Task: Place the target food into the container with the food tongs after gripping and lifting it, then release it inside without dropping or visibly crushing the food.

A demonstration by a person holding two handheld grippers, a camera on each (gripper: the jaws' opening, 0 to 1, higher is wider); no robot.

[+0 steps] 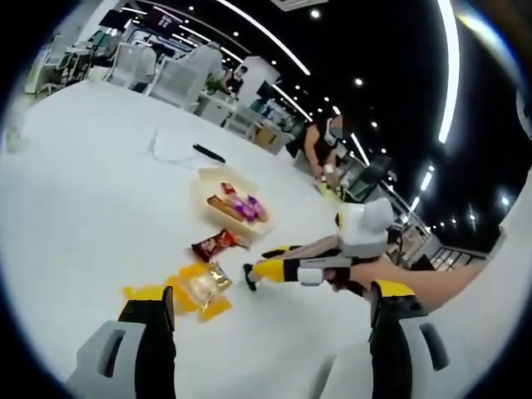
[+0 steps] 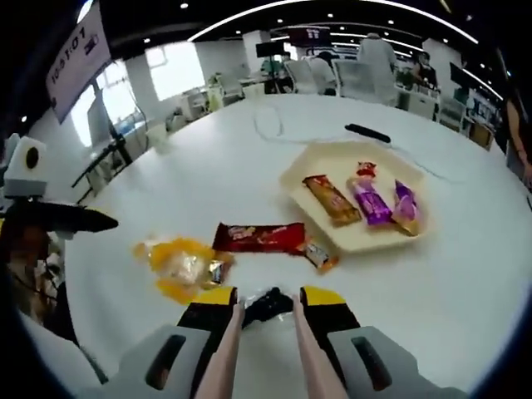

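left gripper (image 1: 270, 320): jaws spread wide, nothing between them, above the white table (image 1: 75, 199)
yellow packet (image 2: 179, 264): far left of the snacks, flat on table; also at (image 1: 199, 287)
red packet (image 2: 259, 236): right of the yellow packet, just short of the tray; also at (image 1: 214, 243)
small snack (image 2: 318, 254): touching the red packet's right end, at the tray edge
right gripper (image 2: 268, 309): clenched on the food tongs (image 2: 266, 304); pale tong arms run between the jaws, dark tips low near the red packet, gripping no food; seen from the side at (image 1: 287, 268)
tray (image 2: 307, 170): cream, right of packets, holds brown bar (image 2: 331, 199), two purple bars (image 2: 372, 202), small red item (image 2: 366, 169)
black pen (image 2: 367, 132): behind the tray
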